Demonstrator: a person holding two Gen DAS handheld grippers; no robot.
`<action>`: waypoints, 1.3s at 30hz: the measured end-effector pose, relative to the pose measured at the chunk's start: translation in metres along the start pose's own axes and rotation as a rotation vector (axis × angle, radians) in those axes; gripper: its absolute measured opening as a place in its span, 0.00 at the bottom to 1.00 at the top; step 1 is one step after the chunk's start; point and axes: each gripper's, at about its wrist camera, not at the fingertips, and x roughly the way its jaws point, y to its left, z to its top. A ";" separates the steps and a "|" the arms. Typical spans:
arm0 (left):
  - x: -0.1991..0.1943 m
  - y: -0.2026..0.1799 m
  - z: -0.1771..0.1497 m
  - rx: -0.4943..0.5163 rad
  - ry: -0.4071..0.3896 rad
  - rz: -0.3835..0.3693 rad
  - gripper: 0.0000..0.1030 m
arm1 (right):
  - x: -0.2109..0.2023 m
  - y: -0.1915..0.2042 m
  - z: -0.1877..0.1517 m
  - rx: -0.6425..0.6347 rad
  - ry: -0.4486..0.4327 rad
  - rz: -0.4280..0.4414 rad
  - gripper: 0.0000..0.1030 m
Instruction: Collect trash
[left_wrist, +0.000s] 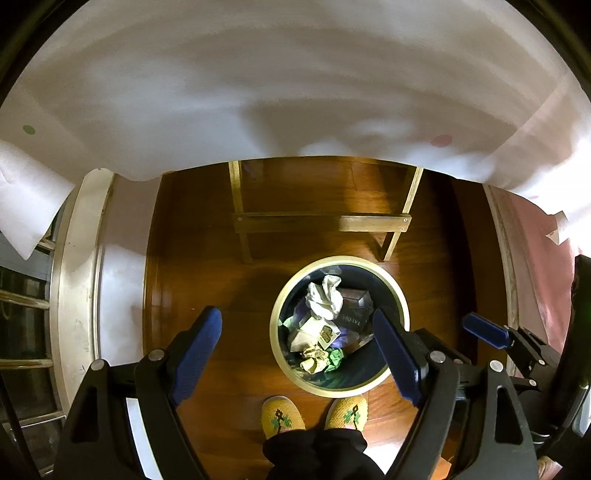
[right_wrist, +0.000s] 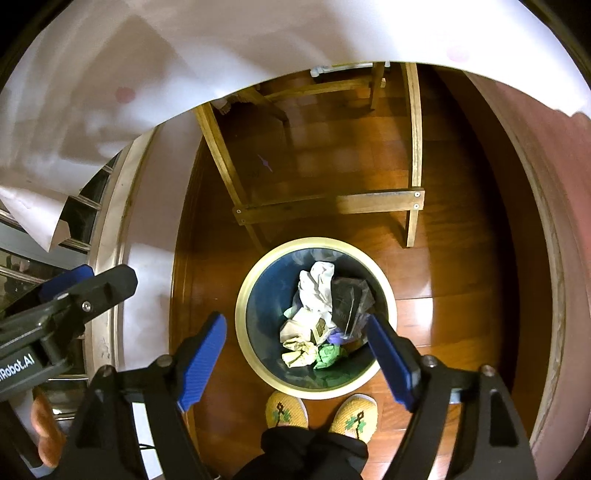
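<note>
Wooden floor (right_wrist: 454, 266) under a white-draped table (left_wrist: 258, 92): both grippers — left (left_wrist: 299, 347), right (right_wrist: 297, 356) — hang released and empty above the bin (right_wrist: 255, 354) of crumpled trash (right_wrist: 314, 321). Drop step apparently done — next calls for finding remaining litter.

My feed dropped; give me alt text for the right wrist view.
The open right hand-held gripper hangs empty above a round bin of crumpled paper and wrappers on a wooden floor. Yellow slippers stand below the bin; the left hand-held gripper shows at left.
</note>
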 end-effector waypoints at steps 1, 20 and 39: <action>-0.002 0.000 0.001 -0.003 -0.002 -0.002 0.80 | -0.001 0.001 0.000 -0.002 -0.001 -0.002 0.77; -0.080 -0.011 0.022 0.016 -0.053 0.021 0.80 | -0.083 0.010 0.022 0.025 -0.056 -0.032 0.77; -0.229 -0.036 0.068 0.053 -0.155 0.009 0.80 | -0.236 0.029 0.064 0.002 -0.174 -0.050 0.77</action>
